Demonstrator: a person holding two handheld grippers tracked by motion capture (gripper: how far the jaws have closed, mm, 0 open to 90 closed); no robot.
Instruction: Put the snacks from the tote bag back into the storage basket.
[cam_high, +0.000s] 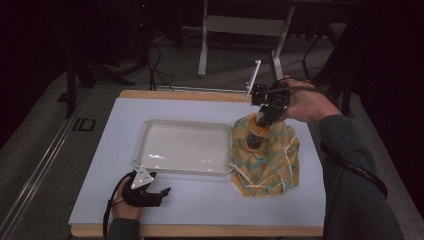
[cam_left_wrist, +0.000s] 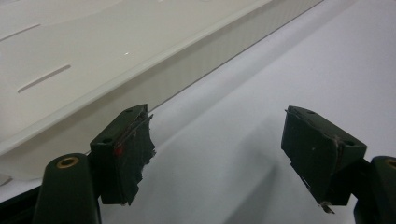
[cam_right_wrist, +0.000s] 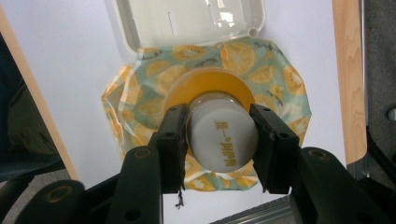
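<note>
My right gripper (cam_high: 260, 119) points down over a cloth bag (cam_high: 267, 162) printed with orange slices, which lies on the white table mat right of the tray. Its jaws are shut on the white cap of an orange bottle (cam_high: 255, 132) that stands up out of the bag. In the right gripper view the cap (cam_right_wrist: 223, 142) sits squeezed between both pads, above the bottle's orange shoulder and the bag (cam_right_wrist: 266, 70). My left gripper (cam_high: 164, 191) rests on the mat near the front left, open, with nothing between its jaws (cam_left_wrist: 217, 144).
A shallow white plastic tray (cam_high: 145, 145) lies empty in the middle of the mat; its rim (cam_left_wrist: 140, 65) runs just ahead of the left gripper and touches the bag's edge (cam_right_wrist: 187, 28). The wooden table edge (cam_high: 200, 231) borders the mat. A metal stand (cam_high: 205, 45) stands behind the table.
</note>
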